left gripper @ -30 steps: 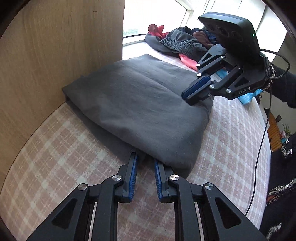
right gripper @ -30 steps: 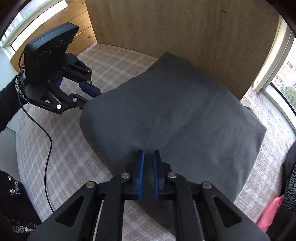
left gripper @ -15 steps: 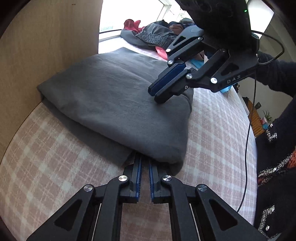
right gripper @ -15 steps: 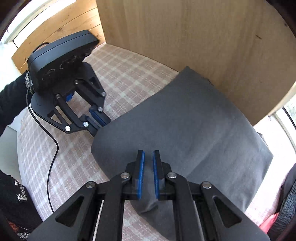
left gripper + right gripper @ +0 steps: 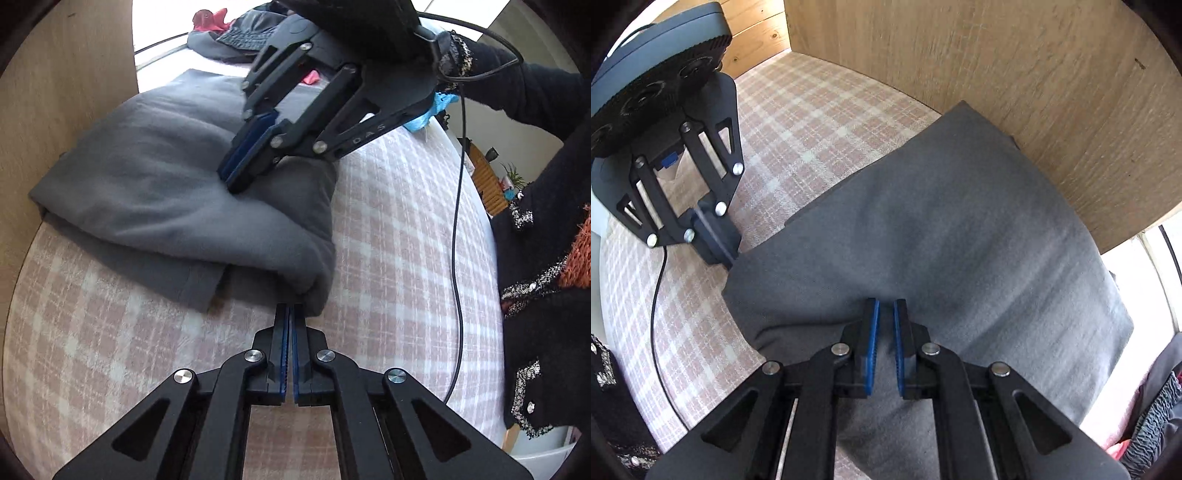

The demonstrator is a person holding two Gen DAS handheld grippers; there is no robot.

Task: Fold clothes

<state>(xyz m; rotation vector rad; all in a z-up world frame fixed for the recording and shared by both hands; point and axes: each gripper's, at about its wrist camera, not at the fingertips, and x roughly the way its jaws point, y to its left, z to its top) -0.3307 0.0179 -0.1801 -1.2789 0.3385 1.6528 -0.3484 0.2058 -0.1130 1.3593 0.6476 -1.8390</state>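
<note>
2 grippers on 1 grey garment (image 5: 155,184), folded in layers on checked bed cover (image 5: 388,229), back edge against wooden panel (image 5: 997,92). Left gripper (image 5: 287,310): jaws pinched together on garment's near folded corner. Right gripper (image 5: 883,314): jaws narrowly apart, tips pressing down into top layer, fabric between pads; real hold — cannot tell. Judged step: late fold, tightening or flattening bundle. Next move calls for left pull on corner against right hold-down, layers kept aligned. Unfolded clothes pile (image 5: 236,33) waits by window.

left gripper (image 5: 290,308) now clamped on grey garment (image 5: 177,184) corner, right gripper (image 5: 236,179) pressed lower onto it
</note>
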